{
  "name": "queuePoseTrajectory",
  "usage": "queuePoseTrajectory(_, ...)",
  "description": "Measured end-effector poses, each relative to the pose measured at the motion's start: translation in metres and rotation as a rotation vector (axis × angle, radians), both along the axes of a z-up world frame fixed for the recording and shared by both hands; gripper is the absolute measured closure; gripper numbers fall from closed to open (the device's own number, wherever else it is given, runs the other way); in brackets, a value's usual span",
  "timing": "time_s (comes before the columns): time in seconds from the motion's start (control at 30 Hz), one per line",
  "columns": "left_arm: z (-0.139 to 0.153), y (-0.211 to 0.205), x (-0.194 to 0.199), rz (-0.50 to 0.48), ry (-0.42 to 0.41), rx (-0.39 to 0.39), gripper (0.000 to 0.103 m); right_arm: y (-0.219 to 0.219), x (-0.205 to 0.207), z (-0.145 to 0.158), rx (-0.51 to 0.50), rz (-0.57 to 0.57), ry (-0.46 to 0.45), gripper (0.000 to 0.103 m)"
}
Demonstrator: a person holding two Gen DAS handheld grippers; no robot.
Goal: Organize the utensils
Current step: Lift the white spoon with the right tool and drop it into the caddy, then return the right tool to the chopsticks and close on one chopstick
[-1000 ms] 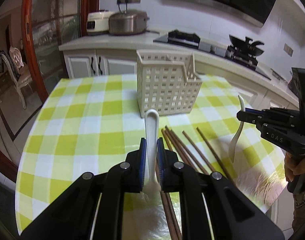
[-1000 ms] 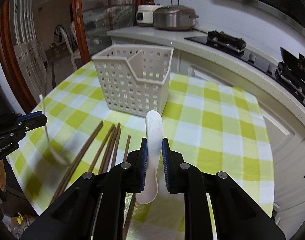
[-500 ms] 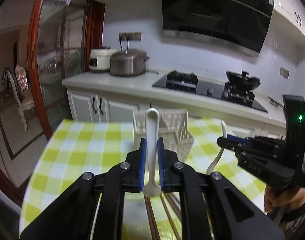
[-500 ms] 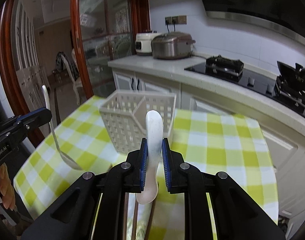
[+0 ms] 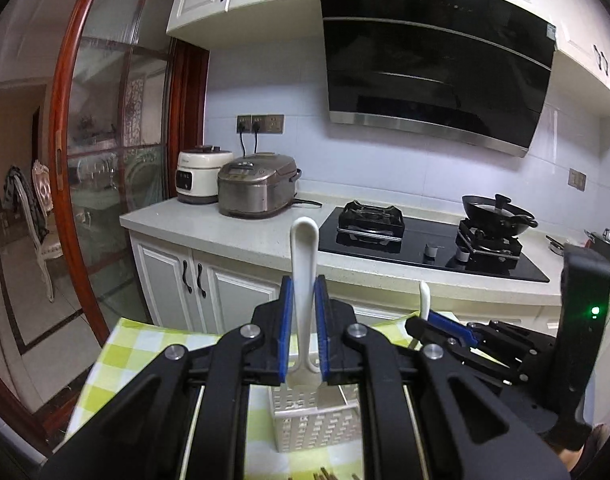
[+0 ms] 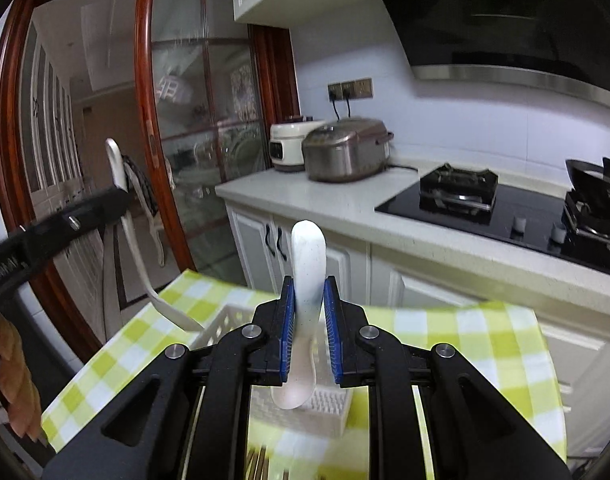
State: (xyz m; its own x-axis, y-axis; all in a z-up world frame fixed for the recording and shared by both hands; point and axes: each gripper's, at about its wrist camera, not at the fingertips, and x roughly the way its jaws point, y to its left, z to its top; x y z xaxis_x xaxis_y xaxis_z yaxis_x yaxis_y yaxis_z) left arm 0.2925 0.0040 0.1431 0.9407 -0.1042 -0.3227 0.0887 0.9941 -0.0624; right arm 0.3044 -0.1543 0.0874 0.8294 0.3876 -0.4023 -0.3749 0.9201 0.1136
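My left gripper [image 5: 303, 332] is shut on a white spoon [image 5: 304, 264], held upright with its handle up, above the white slotted basket [image 5: 317, 426]. My right gripper [image 6: 309, 330] is shut on a second white spoon [image 6: 308, 280], also upright, over the same basket [image 6: 225, 322]. The right gripper [image 5: 437, 322] shows at the right of the left wrist view with its spoon handle [image 5: 424, 298]. The left gripper [image 6: 101, 202] shows at the left of the right wrist view with its spoon [image 6: 133, 240]. Brown chopstick tips [image 5: 325, 474] lie on the table below the basket.
The table has a green and white checked cloth [image 6: 485, 344]. Behind it runs a kitchen counter [image 5: 233, 232] with two rice cookers [image 5: 257, 190], a black hob [image 5: 425, 240] and a wok [image 5: 497, 212]. A glass sliding door with a red frame [image 5: 61, 160] stands at the left.
Both grippers have risen and tilted up with their spoons. The table and chopsticks have dropped low in view and the basket now sits under both grippers.
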Motion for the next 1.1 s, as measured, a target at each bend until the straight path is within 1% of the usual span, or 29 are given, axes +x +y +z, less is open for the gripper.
queuePoseTrajectory(0.07, -0.013, 0.001, 0.015, 0.002, 0.024, -0.006, 0.092, 0.005, 0.011, -0.009, -0.012, -0.004, 0.0, 0.086)
queuePoseTrajectory(0.13, -0.03, 0.0, 0.025, -0.004, 0.053, -0.01, 0.092, 0.011, 0.018, -0.021, -0.044, -0.012, 0.008, 0.086)
queuePoseTrajectory(0.27, -0.067, 0.002, 0.048, -0.005, 0.114, -0.008, 0.092, 0.018, 0.033, -0.049, -0.099, -0.016, 0.052, 0.085)
queuePoseTrajectory(0.3, -0.077, 0.003, 0.052, -0.003, 0.128, -0.017, 0.09, 0.019, 0.039, -0.056, -0.107, -0.017, 0.072, 0.085)
queuePoseTrajectory(0.33, -0.085, 0.005, 0.055, 0.0, 0.137, -0.022, 0.085, 0.02, 0.042, -0.062, -0.112, -0.019, 0.089, 0.085)
queuePoseTrajectory(0.43, -0.1, 0.01, 0.059, 0.007, 0.149, -0.029, 0.078, 0.019, 0.048, -0.073, -0.111, -0.018, 0.116, 0.083)
queuePoseTrajectory(0.5, -0.107, 0.015, 0.057, 0.02, 0.141, -0.037, 0.06, 0.018, 0.048, -0.075, -0.114, -0.01, 0.118, 0.074)
queuePoseTrajectory(0.53, -0.108, 0.018, 0.056, 0.032, 0.13, -0.041, 0.056, 0.018, 0.046, -0.075, -0.117, -0.013, 0.106, 0.068)
queuePoseTrajectory(0.57, -0.108, 0.02, 0.054, 0.038, 0.124, -0.044, 0.055, 0.017, 0.044, -0.074, -0.12, -0.017, 0.098, 0.067)
queuePoseTrajectory(0.67, -0.104, 0.027, 0.045, 0.058, 0.113, -0.051, 0.053, 0.011, 0.035, -0.067, -0.11, -0.026, 0.08, 0.067)
queuePoseTrajectory(0.73, -0.096, 0.03, 0.03, 0.086, 0.077, -0.047, 0.039, 0.004, 0.026, -0.061, -0.098, -0.033, 0.067, 0.067)
queuePoseTrajectory(0.77, -0.092, 0.031, 0.021, 0.102, 0.052, -0.041, 0.036, 0.0, 0.019, -0.057, -0.092, -0.038, 0.057, 0.067)
queuePoseTrajectory(0.83, -0.085, 0.032, 0.001, 0.129, 0.015, -0.026, 0.022, -0.008, 0.003, -0.05, -0.08, -0.044, 0.035, 0.067)
queuePoseTrajectory(0.9, -0.081, 0.033, -0.017, 0.146, 0.015, -0.023, 0.018, -0.016, -0.018, -0.047, -0.071, -0.05, 0.02, 0.067)
queuePoseTrajectory(0.97, -0.083, 0.037, -0.038, 0.159, 0.02, -0.053, 0.016, -0.023, -0.037, -0.049, -0.058, -0.056, 0.018, 0.067)
queuePoseTrajectory(1.03, -0.089, 0.04, -0.055, 0.175, 0.031, -0.072, 0.015, -0.029, -0.054, -0.056, -0.054, -0.057, 0.034, 0.067)
queuePoseTrajectory(1.1, -0.1, 0.038, -0.068, 0.174, 0.076, -0.071, 0.015, -0.034, -0.072, -0.069, -0.066, -0.063, 0.069, 0.067)
